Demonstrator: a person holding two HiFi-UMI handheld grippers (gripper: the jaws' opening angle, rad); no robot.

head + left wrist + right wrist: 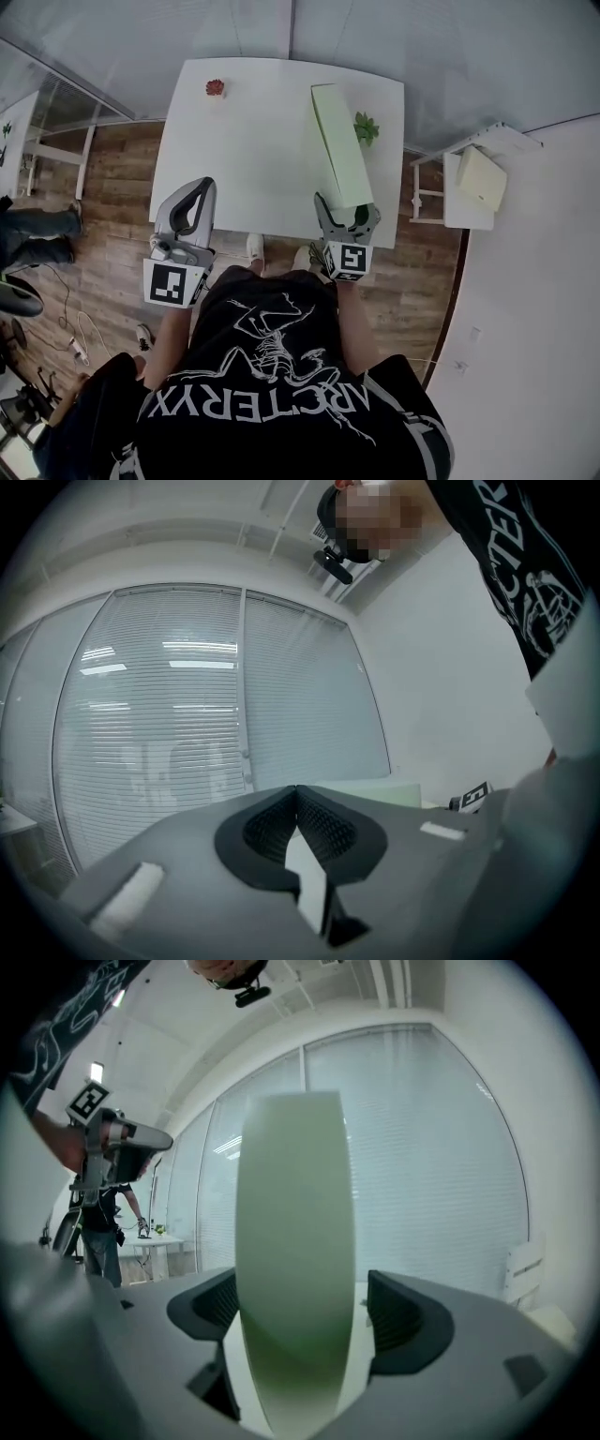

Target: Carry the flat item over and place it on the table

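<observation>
One white square counter (253, 159) on a wood-plank floor (112, 187), slatted blinds (169, 714) along the glass walls. Right gripper (347, 214) jaws clamped on the pale green flat panel (339, 145), raised on edge over the counter's right side, near end hidden behind the jaws. Left gripper (202, 187) jaws closed, empty.

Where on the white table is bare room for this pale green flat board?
The white table is bare at middle and left, between the small red plant at the far-left corner and the near edge by the left gripper. The right side is crowded: a green plant sits beside the pale green flat board held by the right gripper.
</observation>
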